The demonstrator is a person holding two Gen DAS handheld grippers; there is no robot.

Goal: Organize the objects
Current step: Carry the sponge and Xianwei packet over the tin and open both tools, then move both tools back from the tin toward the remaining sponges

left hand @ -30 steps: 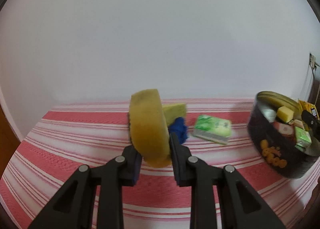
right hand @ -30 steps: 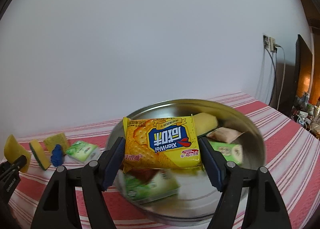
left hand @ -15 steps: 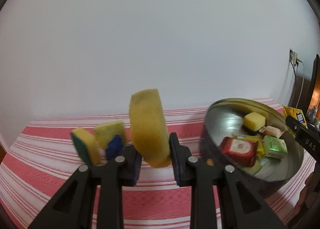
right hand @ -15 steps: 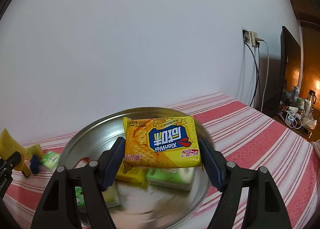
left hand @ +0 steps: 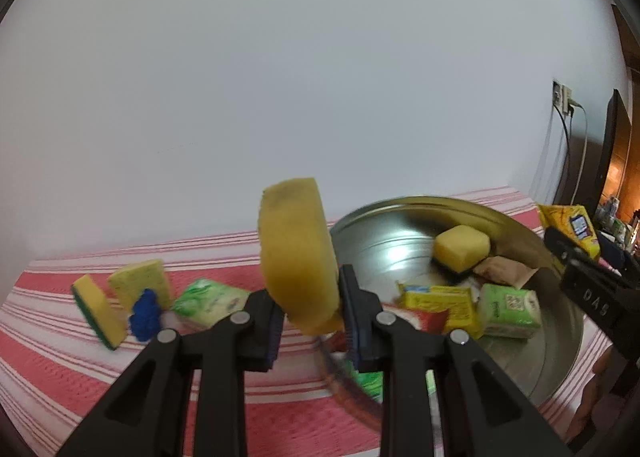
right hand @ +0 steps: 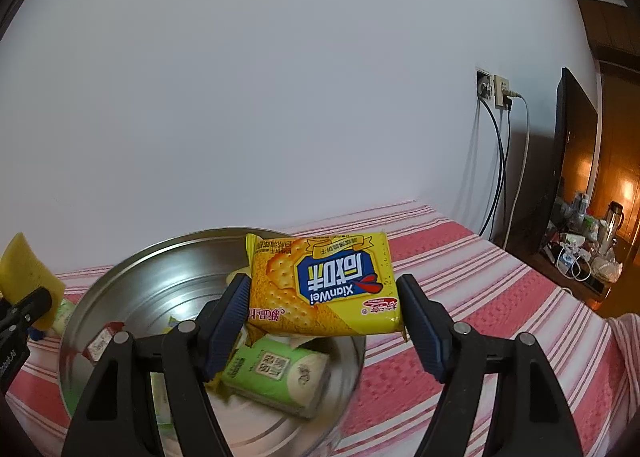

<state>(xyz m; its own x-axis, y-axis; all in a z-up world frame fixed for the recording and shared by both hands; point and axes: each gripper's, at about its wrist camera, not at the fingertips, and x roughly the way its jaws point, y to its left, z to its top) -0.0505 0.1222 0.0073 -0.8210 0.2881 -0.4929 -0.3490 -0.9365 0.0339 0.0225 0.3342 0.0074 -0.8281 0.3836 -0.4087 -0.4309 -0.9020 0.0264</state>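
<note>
Since the earlier frames, both views have been swung toward the right: the round metal tin (left hand: 460, 213) has been brought nearer the middle of the left wrist view, and in the right wrist view the tin (right hand: 132, 269) is seen lower and further left, with more striped cloth exposed to its right.

The left claw (left hand: 310, 311) is closed on a yellow sponge (left hand: 298, 257), which is held upright on edge between the pads, just left of the tin's rim. The sponge is judged to be carried toward the tin rather than set down. The right claw (right hand: 322, 319) is clamped on a yellow cracker packet (right hand: 324, 283), gripped by its two short sides so that its printed face is kept flat and level above the tin's right side. That hold is judged to suit either lifting out or lowering in; which is meant cannot be told.

Inside the tin lie a yellow sponge block (left hand: 462, 247), a green tissue pack (left hand: 510, 311) and other small packets. On the worktop's red-striped cloth (left hand: 80, 361), left of the claw, two more sponges (left hand: 138, 283), a small blue object (left hand: 146, 315) and a green packet (left hand: 208, 301) are left outside, so the sorting is judged unfinished.
</note>
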